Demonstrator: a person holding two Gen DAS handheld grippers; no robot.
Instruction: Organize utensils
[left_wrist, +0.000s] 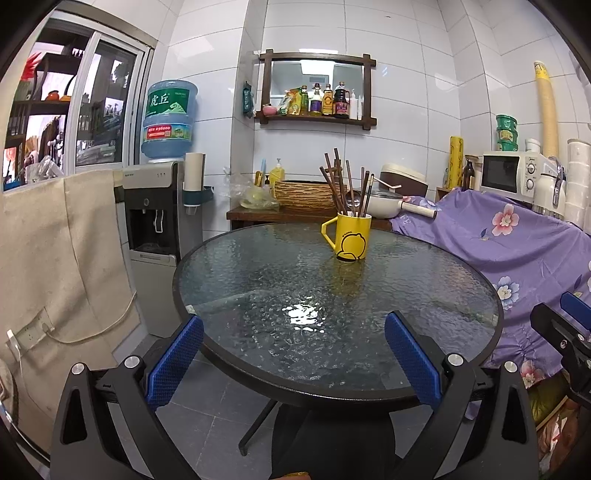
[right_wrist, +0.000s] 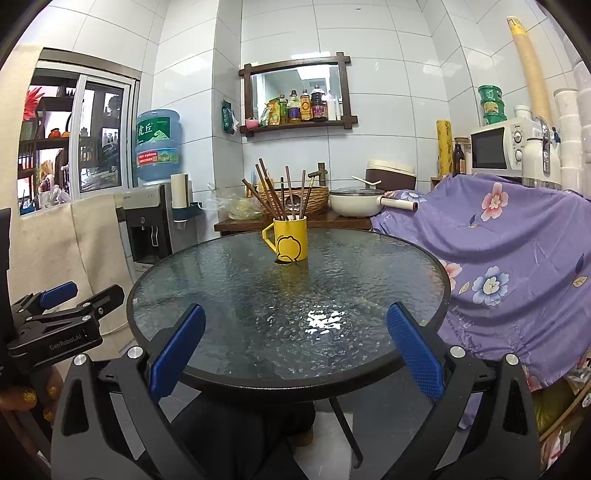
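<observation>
A yellow mug (left_wrist: 350, 238) (right_wrist: 291, 239) with a duck drawing stands on the far side of the round glass table (left_wrist: 258, 280) (right_wrist: 221, 288). Several brown chopsticks (left_wrist: 334, 181) (right_wrist: 271, 192) and a metal spoon (right_wrist: 293, 206) stick up out of it. My left gripper (left_wrist: 293, 326) hangs open at the table's near edge, nothing between its blue pads. My right gripper (right_wrist: 295, 319) is open too, at the near edge, empty. In the left wrist view the right gripper (left_wrist: 561, 328) shows at the right edge; in the right wrist view the left gripper (right_wrist: 70, 310) shows at the left.
Behind the table a low wooden stand (left_wrist: 251, 214) carries a wicker basket (left_wrist: 306, 194) and a white pot (right_wrist: 356, 205). A water dispenser (left_wrist: 155, 206) stands at the left. Purple flowered cloth (left_wrist: 517, 243) covers a unit at the right, with a microwave (left_wrist: 511, 171) on it.
</observation>
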